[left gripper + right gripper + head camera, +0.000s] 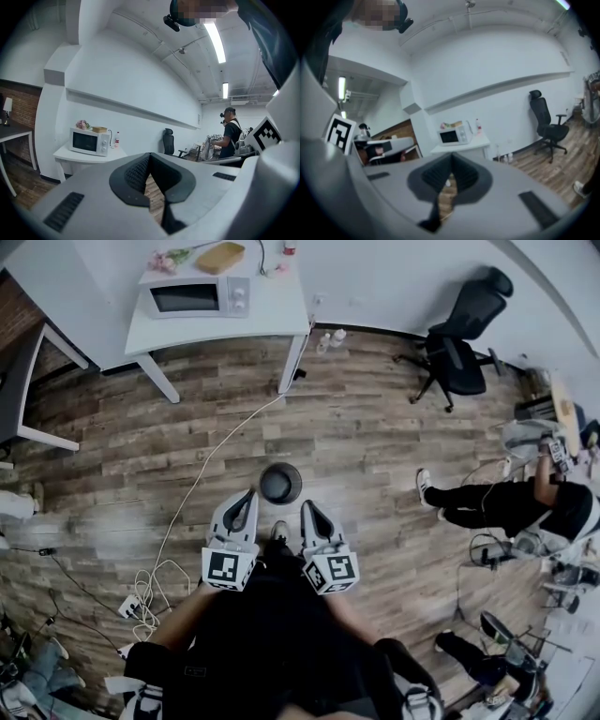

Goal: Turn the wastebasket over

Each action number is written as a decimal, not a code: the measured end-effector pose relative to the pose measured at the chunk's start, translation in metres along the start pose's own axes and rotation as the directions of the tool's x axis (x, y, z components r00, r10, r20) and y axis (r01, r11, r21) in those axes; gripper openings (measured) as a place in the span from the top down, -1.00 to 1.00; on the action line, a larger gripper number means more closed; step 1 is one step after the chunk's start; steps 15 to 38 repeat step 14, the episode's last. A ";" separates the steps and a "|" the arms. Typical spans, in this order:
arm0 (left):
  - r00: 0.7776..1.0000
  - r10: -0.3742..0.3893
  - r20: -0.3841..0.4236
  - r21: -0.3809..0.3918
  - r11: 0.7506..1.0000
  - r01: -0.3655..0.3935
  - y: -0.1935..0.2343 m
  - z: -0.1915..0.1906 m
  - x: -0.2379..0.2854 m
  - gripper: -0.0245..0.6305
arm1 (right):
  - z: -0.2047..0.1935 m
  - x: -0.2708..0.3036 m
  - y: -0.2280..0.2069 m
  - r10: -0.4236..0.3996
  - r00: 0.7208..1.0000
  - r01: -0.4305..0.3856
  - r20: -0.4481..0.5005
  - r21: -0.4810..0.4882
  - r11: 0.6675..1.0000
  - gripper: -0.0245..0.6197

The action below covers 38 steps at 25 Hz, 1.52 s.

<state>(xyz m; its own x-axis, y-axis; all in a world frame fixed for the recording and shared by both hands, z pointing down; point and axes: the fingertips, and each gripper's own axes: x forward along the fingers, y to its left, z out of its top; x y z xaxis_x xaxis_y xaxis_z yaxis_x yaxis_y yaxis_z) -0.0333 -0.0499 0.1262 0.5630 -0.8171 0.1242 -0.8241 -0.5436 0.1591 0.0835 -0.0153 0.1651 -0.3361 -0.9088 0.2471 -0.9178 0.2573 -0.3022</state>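
Head view: the wastebasket [280, 484] stands on the wooden floor [375, 446], just ahead of the two grippers and in line with the gap between them. It shows as a dark round shape from above, and I cannot tell whether its mouth or its base faces up.

The left gripper [246, 495] and the right gripper [307, 505] hang side by side above the floor, short of the basket and not touching it. In the left gripper view and the right gripper view, each pair of jaws is closed tip to tip with nothing between them, and only floor shows below.

In my judgement this fits either a basket waiting to be turned over or one already set down turned. Any hold on it would call for the jaws to part and a gripper to come down to its rim or wall.

No brand or writing can be read. The marker cubes [226, 568] carry only black-and-white squares, and the front of the microwave [195, 298] on the desk [272, 310] is too small to read.
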 end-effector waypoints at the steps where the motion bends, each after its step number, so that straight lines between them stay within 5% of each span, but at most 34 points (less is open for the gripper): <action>1: 1.000 -0.001 -0.001 -0.001 1.000 0.001 0.000 -0.001 -0.001 0.82 | 0.000 0.000 0.000 0.001 1.000 -0.001 0.000 0.000 1.000 0.82; 38: 1.000 -0.016 0.006 0.010 1.000 0.016 0.009 -0.005 -0.009 0.82 | -0.008 0.002 0.013 -0.007 1.000 0.007 -0.009 -0.010 1.000 0.82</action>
